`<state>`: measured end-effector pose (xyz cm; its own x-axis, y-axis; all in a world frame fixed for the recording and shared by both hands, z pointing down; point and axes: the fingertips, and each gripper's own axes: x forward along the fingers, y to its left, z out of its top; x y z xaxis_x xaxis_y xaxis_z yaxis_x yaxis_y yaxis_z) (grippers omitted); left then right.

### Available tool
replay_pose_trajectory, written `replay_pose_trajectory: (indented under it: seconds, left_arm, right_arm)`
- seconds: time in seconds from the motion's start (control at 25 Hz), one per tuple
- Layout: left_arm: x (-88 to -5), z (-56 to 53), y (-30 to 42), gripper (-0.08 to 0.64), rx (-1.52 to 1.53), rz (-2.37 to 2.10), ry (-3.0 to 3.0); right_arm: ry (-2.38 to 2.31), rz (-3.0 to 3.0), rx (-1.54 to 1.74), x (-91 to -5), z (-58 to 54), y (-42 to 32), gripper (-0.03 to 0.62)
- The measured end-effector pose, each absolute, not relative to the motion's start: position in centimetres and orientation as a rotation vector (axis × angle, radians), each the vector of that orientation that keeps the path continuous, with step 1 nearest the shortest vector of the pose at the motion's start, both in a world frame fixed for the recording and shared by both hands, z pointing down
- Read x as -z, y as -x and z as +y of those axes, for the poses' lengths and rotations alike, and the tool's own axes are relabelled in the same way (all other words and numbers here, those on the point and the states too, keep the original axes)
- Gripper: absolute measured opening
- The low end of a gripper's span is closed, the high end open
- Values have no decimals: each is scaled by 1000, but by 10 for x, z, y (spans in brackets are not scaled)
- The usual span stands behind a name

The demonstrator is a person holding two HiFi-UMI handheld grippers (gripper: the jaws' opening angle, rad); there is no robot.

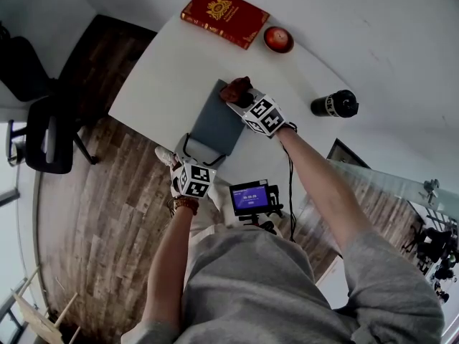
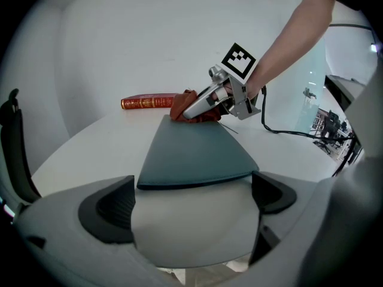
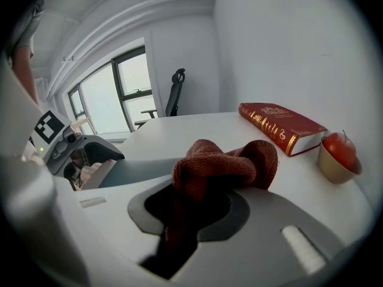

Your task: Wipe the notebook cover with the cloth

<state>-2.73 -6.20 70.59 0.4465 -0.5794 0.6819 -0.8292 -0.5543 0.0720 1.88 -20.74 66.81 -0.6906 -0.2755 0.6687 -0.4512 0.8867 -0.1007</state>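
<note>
- Head view is showing me the grey-blue notebook [image 1: 215, 120] lying flat near the middle of the white table [image 1: 165, 70], with one of my grippers at each end of it.
- Right gripper [image 3: 191, 211] is clamping its jaws on the rust-red cloth [image 3: 221, 163], which is bunching up out of them and sitting at the far edge of the notebook cover.
- Left gripper [image 2: 192, 187] is holding its jaws wide apart, with the notebook's near edge lying between their tips. I cannot tell whether the pads are touching it.
- Red book [image 1: 224, 16] with gold edging is lying at the table's far side, well apart from the notebook.
- Apple [image 1: 278, 39] is sitting in a small bowl [image 3: 332, 167] just beside that book.
- Black bottle [image 1: 334, 104] is sitting on the table off to the right of the right gripper.
</note>
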Motion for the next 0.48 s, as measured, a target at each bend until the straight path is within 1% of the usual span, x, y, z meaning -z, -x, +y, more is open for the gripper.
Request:
replay_pose_trajectory:
  seconds: [0.48]
  left_arm:
    - [-706,-62,28,601,-862,-1190,-2303]
  right_arm:
    - [-444,-2376,-359,-668,-185,-9,84]
